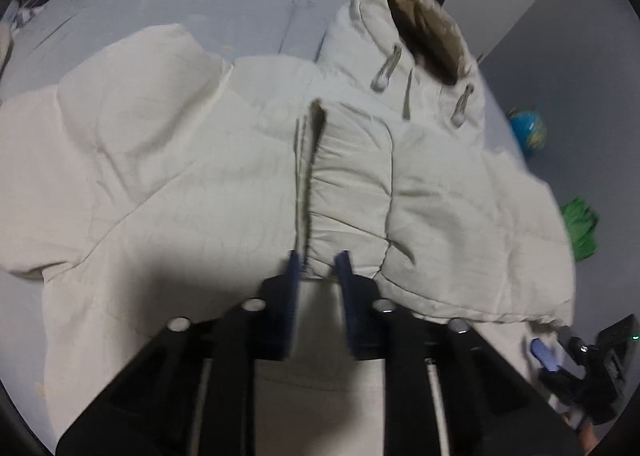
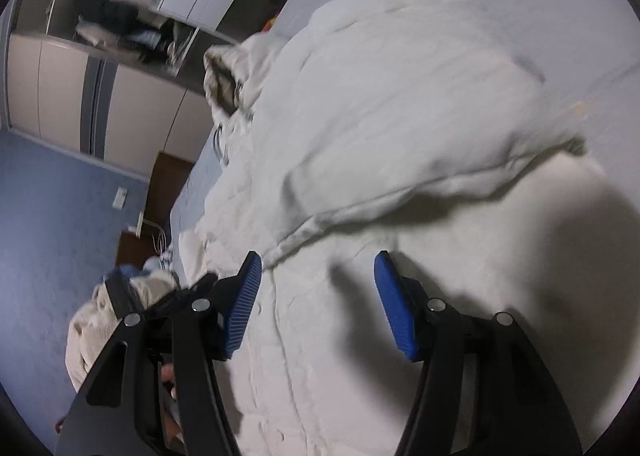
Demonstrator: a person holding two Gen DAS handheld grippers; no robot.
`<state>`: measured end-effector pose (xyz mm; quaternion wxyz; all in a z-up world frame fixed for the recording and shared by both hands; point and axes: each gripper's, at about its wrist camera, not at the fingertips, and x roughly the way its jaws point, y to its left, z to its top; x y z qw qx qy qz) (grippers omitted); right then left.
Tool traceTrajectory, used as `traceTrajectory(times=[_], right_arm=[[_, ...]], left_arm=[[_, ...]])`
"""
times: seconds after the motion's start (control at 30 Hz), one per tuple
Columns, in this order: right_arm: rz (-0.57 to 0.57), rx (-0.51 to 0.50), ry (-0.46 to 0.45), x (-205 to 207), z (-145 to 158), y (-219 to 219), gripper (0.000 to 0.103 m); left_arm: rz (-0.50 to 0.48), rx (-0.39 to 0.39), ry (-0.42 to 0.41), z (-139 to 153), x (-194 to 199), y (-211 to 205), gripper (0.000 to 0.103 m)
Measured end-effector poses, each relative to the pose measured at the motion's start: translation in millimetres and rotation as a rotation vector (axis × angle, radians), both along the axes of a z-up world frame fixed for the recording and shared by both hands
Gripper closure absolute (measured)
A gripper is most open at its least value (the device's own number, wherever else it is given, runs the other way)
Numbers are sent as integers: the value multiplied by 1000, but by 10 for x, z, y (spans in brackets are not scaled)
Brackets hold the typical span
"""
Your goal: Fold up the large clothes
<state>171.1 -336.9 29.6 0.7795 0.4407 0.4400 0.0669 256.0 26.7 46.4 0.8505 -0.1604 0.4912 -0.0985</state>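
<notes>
A cream puffer jacket [image 1: 168, 160] with a hood [image 1: 424, 28] lies spread on a grey-blue bed [image 1: 160, 4]. One sleeve [image 1: 348, 184] is folded across its front. My left gripper [image 1: 318, 262] is shut on the cuff end of that sleeve, its blue fingers narrowly apart around the fabric. In the right wrist view the jacket [image 2: 400, 116] fills the frame. My right gripper [image 2: 318, 268] hangs just above the jacket's body, open and empty. It also shows at the lower right of the left wrist view [image 1: 576, 368].
A wardrobe and shelves with clothes [image 2: 132, 36] stand beyond the bed. A globe [image 1: 528, 132] and a green bag [image 1: 580, 224] lie on the floor to the right. A second pale garment [image 2: 100, 320] lies at the bed's far side.
</notes>
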Motion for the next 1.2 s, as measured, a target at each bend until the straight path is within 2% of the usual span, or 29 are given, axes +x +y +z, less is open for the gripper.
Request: traceTrajectory(times=[0.13,0.3,0.4,0.47,0.63,0.7,0.73,0.8,0.83,0.87,0.93,1.0,1.1,1.2], right_arm=[[-52,22,-11,35,16,-126,47],[-102,45,-17,-22,49,-283,47],[-89,33,-4,-48,60,-243,47],[-72,15,13,-89,63,-214,47],[-3,-80,44,-252,124,-66,47],[10,-146,21,-333,229,-46,47],[8,-183,0,-365,306,-53,47],[-7,-247,-26,-367,427,-99,47],[-12,-267,-32,-347,458,-127,47],[-15,-289,-34,-297,488,-147,47],[-8,-331,-31,-177,495,-160,47],[10,-379,-5,-64,452,-137,47],[77,-481,59,105,271,3,46],[139,-545,84,145,162,148,29]], left_arm=[[-31,-19,-81,193,-173,65,94],[5,-61,-125,412,-329,322,95],[7,-16,-135,455,-384,404,96],[16,12,-114,390,-398,462,102],[56,108,-9,37,-378,568,103],[66,99,3,-35,-403,628,103],[66,73,-10,-28,-435,659,103],[71,74,-21,7,-469,670,100],[74,75,-30,37,-490,676,86],[72,69,-39,73,-511,684,56],[98,109,-81,177,-561,701,10],[103,145,-139,284,-616,719,9],[99,161,-118,306,-638,812,8],[123,181,-112,310,-678,1012,7]])
